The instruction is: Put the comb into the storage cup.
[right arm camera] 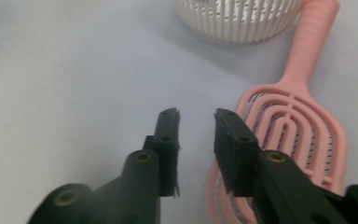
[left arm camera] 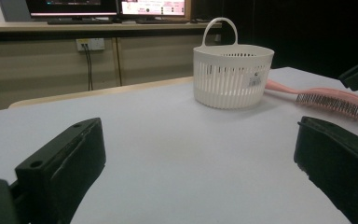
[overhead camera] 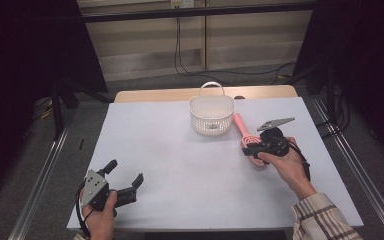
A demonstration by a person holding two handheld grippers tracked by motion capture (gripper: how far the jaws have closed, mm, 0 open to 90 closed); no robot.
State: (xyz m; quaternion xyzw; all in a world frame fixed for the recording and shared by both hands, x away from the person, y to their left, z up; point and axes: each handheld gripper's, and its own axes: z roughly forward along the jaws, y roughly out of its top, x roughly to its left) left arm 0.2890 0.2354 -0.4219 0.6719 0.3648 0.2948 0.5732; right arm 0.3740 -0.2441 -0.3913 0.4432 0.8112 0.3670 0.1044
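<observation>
Fingers (right arm camera: 168, 140) parted beside pink brush (right arm camera: 293, 135); white basket (right arm camera: 237, 18) just beyond.

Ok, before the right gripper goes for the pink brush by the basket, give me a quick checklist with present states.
1. Right gripper part open, nothing between its jaws: ok.
2. Right gripper lined up on the pink brush: not ok, the jaws sit over the head's left edge and the table.
3. Brush lies flat on the table, bristles down: ok.
4. Brush handle clear of the white basket: cannot tell, they are very close.
5. Left gripper open, away from the brush: ok.
</observation>
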